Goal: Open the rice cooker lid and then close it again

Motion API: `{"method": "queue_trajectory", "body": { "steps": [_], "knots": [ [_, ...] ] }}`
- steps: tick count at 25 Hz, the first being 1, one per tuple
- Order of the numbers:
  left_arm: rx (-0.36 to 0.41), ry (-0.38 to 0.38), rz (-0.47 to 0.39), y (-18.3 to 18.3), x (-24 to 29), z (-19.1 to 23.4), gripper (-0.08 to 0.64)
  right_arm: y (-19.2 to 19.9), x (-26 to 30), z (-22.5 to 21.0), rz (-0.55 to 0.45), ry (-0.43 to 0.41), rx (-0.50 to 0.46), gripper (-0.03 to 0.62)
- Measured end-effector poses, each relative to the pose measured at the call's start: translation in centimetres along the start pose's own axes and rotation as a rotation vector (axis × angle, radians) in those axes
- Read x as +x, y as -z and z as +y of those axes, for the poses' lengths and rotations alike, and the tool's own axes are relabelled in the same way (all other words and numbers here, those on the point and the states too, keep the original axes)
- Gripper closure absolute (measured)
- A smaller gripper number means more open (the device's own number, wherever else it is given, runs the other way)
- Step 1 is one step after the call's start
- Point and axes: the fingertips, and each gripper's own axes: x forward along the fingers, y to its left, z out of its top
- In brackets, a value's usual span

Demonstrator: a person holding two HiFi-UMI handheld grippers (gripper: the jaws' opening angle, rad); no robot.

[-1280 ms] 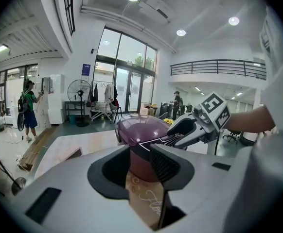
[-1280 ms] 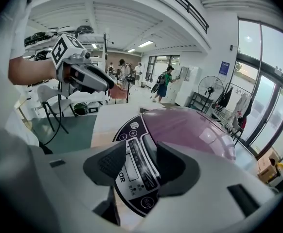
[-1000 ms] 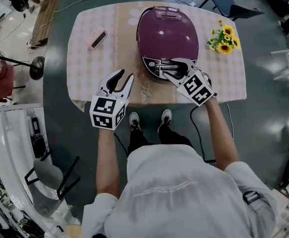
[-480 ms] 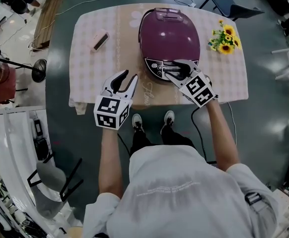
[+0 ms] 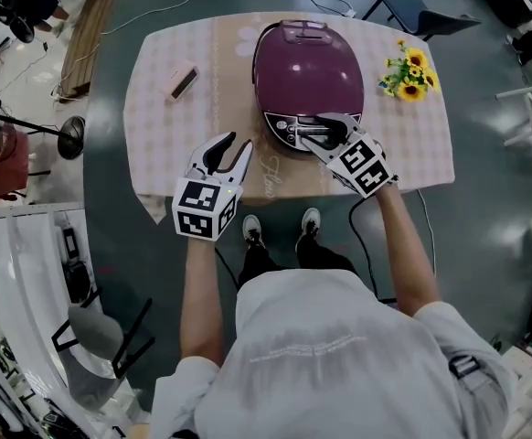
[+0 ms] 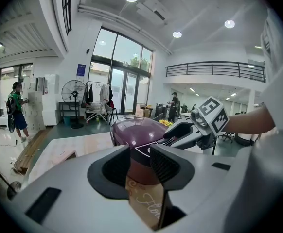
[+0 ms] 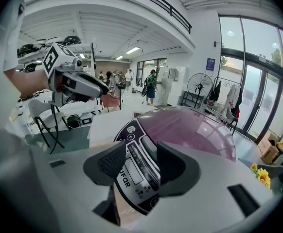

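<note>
Since the rice cooker (image 5: 308, 67) is shut, the step in hand reads as the opening, not yet done.

Head view. Cooker sits mid-tabletop (image 5: 161, 140), toward the far edge. Right gripper (image 5: 325, 130) is at its near front, over the control panel (image 5: 287, 130). Left gripper (image 5: 236, 140) hovers left of the cooker above the near edge of the tabletop, apart from it.

Left gripper view. Fingers (image 6: 164, 163) are part open with nothing between them; only cloth and the cooker's front show through the gap.

Right gripper view. Fingers (image 7: 111, 163) are spread wide, straddling the panel's display and a ribbed bar (image 7: 142, 166) just below the lid (image 7: 195, 125). The pads do not appear to press on anything, so this gripper is empty.

How to do it well, as I judge it:
- That bar is probably the lid release. Bring one finger square onto it and press straight in, not at a slant, so it does not skid over the glossy panel.
- Keep the fingers clear of the lid's swing.
- The left gripper is free to steady the body if the cooker slides on the cloth.

Count: one cooker, one lid, two grippers, one small flat box (image 5: 183, 81) far left, one sunflower bunch (image 5: 410, 73) far right.
</note>
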Motion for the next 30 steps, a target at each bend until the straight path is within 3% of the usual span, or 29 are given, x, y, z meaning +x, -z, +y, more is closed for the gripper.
{"method": "queue_trajectory", "body": {
  "steps": [7,19,30],
  "knots": [
    [0.012,0.021,-0.008,-0.5,0.4,-0.5,0.420,0.1,0.2,0.1,-0.001,0.025,-0.013,0.365],
    [0.035,0.051,-0.018,-1.5,0.5,-1.3,0.420,0.0,0.0,0.7,0.021,-0.001,-0.003,0.350],
    [0.023,0.053,-0.003,-0.3,0.1,-1.3,0.420,0.1,0.1,0.6,0.017,0.017,0.017,0.368]
  ]
}}
